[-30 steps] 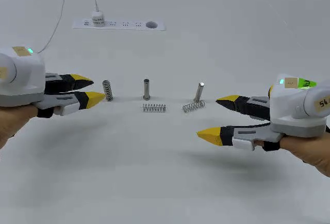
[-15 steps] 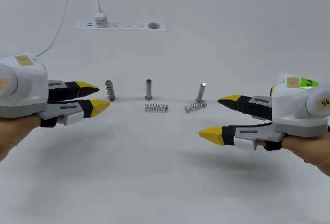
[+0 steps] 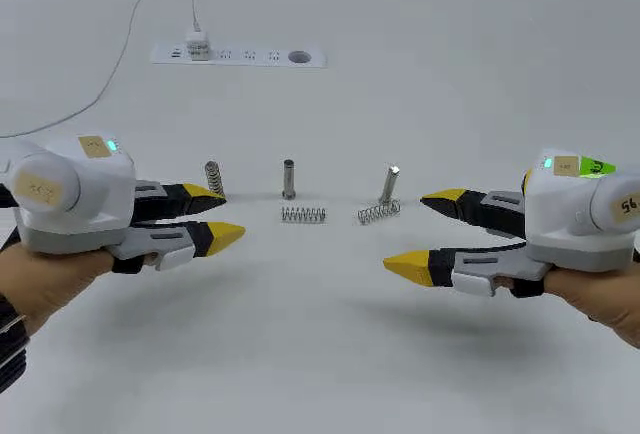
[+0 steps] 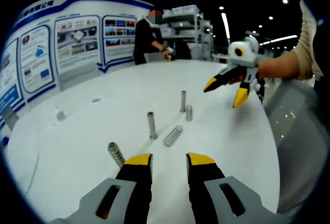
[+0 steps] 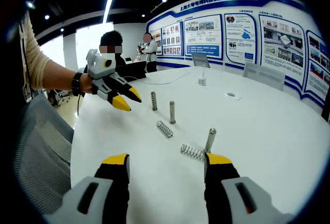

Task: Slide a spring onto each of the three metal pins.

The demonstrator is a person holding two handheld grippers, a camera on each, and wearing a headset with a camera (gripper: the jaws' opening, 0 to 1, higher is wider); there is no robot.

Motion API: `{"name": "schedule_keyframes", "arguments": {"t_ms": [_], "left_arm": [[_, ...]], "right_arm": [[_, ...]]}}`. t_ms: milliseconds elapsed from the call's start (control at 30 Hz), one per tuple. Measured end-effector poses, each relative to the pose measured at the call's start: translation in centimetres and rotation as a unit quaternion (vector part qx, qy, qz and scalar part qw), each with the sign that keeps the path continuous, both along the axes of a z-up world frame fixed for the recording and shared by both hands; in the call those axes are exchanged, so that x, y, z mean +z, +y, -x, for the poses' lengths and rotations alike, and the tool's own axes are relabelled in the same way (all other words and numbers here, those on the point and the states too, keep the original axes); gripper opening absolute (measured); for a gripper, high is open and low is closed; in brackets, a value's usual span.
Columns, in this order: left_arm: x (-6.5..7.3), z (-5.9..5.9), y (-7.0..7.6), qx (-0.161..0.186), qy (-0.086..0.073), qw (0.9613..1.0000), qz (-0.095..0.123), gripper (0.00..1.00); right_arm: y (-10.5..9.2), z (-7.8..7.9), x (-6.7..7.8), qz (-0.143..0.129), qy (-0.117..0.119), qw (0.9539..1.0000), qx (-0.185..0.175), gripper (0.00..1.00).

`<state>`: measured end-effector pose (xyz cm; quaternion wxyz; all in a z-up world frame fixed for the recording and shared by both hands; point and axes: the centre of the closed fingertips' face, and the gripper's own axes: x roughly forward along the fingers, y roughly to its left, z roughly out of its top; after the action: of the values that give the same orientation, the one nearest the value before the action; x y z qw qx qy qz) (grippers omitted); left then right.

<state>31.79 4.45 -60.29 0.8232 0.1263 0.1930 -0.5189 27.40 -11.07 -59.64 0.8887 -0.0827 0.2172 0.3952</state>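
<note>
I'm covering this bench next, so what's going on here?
A person holds a tool in each hand over a white table. The left tool and right tool are both open and empty. Of three metal pins, the left pin already wears a fitted spring; the middle pin and right pin are bare. One loose spring lies in front of the middle pin, a second loose spring by the right pin's base.

White tabletop [image 5: 289, 131] seen past the right gripper [image 5: 167, 161], its 2 yellow-tipped jaws spread apart and empty. 3 metal pins stand ahead: nearest pin [image 5: 210, 140] with a loose spring [image 5: 193, 152] at its foot, middle pin [image 5: 172, 111] beside a second spring [image 5: 164, 128], far pin [image 5: 153, 101] wearing a coil. Beyond, the left gripper [image 5: 130, 101], jaws slightly parted.
</note>
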Motion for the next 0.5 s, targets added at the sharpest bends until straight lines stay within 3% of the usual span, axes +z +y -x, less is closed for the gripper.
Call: {"name": "schedule_keyframes", "arguments": {"t_ms": [500], "left_arm": [[-0.5,-0.7,-3.0,-0.029,0.002,0.9996,-0.004,0.27]], "right_arm": [[-0.2,0.1,-0.1,0.001,0.001,1.0000,-0.005,0.60]]}}
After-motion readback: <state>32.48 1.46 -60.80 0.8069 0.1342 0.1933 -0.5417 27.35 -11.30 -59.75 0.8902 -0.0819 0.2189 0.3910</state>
